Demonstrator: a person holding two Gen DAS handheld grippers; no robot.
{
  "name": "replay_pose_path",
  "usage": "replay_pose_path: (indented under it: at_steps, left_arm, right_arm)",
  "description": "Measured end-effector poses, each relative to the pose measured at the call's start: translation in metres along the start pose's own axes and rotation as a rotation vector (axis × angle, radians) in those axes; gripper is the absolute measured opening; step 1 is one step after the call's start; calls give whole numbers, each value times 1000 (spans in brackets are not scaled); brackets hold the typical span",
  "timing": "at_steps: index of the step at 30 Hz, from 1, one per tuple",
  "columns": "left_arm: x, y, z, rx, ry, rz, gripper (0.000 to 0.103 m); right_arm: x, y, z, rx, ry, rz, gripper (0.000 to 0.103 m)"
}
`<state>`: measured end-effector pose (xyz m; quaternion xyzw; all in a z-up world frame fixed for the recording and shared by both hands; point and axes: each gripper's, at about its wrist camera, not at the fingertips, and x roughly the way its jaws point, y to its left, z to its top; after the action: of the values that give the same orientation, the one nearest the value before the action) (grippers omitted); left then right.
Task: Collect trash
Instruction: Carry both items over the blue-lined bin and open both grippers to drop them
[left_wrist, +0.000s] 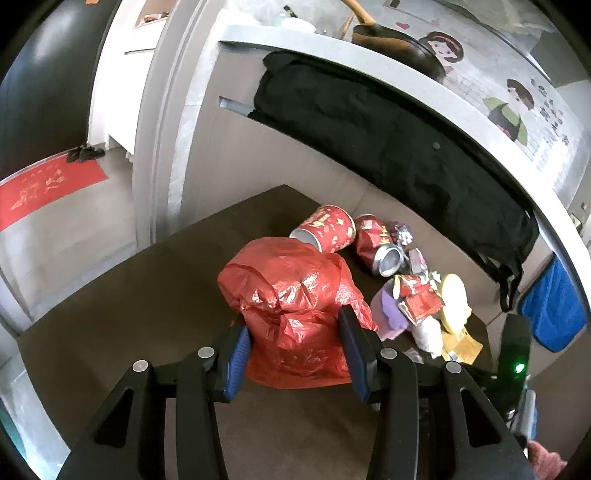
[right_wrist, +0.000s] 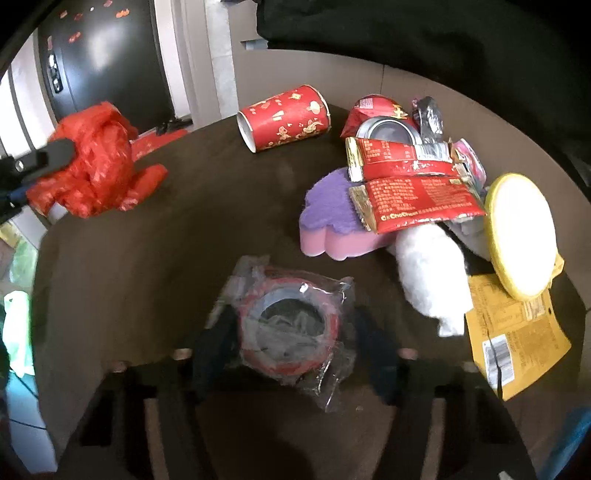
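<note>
My left gripper (left_wrist: 295, 350) is shut on a crumpled red plastic bag (left_wrist: 295, 295), its blue pads pressing both sides. In the right wrist view the bag (right_wrist: 96, 162) hangs above the table's left edge. My right gripper (right_wrist: 295, 343) is blurred and closes around a red tape roll in clear wrap (right_wrist: 288, 328) on the dark brown table (right_wrist: 147, 258). A pile of trash lies at the far right. It holds a red paper cup (right_wrist: 284, 118) on its side, a crushed red can (right_wrist: 384, 129), red wrappers (right_wrist: 413, 192), a purple and pink sponge (right_wrist: 332, 221), a white tissue (right_wrist: 428, 277), a yellow lid (right_wrist: 521, 229) and a yellow packet (right_wrist: 517, 339).
A black cloth (left_wrist: 369, 129) hangs over the grey counter edge behind the table, with a blue towel (left_wrist: 554, 314) beside it. A dark pan (left_wrist: 399, 44) stands on the counter. A red mat (left_wrist: 48, 188) lies on the floor to the left.
</note>
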<state>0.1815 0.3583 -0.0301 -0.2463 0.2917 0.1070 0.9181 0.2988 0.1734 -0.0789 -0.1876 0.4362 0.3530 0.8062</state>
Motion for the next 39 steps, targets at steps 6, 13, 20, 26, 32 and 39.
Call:
replay_pose_path:
  at_steps: [6,13,20,26,32,39]
  left_arm:
    - [-12,-26,-9,56,-6,-32,46]
    - [-22,-81,-24,145,5,-98,46]
    - [-25,-182,-54,289,25,-224,46]
    - [-19,-276,-96,410,34,-331,46]
    - [-5,-360,-144,526,53,-421,46]
    - [19,-415,-176,584,95,-458,46]
  right_arm:
    - [-50,-13,-16,44,-75,-1,53]
    - [-115,-47,-41,128,-178,-57,53]
    - [-178,-103,-76,217,-283,-200,53]
    - [-240,-150,-134,290,-368,-378,53]
    - [-284,-204,-195,408,-405,-489,53]
    - [-292,-254,-247,520,-399,-535,53]
